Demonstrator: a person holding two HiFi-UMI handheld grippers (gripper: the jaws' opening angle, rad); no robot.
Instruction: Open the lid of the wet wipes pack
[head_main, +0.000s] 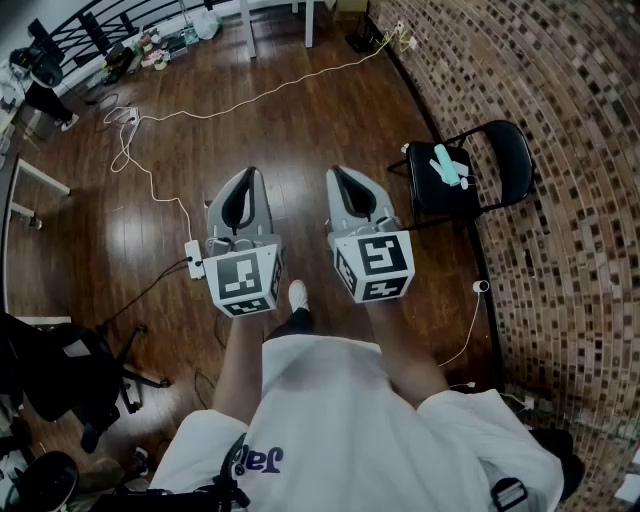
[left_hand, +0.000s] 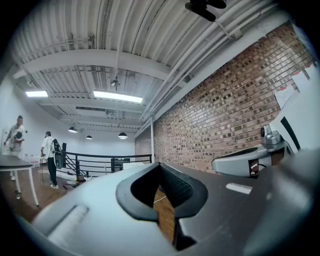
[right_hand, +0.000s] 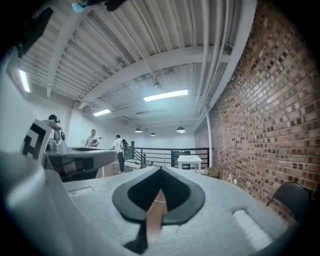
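The person stands on a dark wooden floor (head_main: 300, 130) and holds both tools out level in front of the body, side by side and a little apart, which looks like a ready pose, with the task not begun. The left gripper (head_main: 250, 175) has its two jaws brought together at the tips, with only floor showing through the oval gap behind them and nothing between them. The right gripper (head_main: 335, 172) is closed the same way and is also empty. The likely wet wipes pack (head_main: 447, 166), a small pale teal and white thing, lies on the seat of a black folding chair (head_main: 430, 200) by the brick wall (head_main: 560, 150). It sits ahead and to the right, well apart from both grippers, probably put there at a handy height for working. Its lid cannot be made out from here, so nothing seems done yet. A white cable (head_main: 250, 100) runs loose across the floor to a power strip (head_main: 193, 258) near the person's feet. No brand or label on the pack can be read. The cubes carry only black and white square markers, and the purple lettering on the white shirt (head_main: 262, 459) is too cut off to read.
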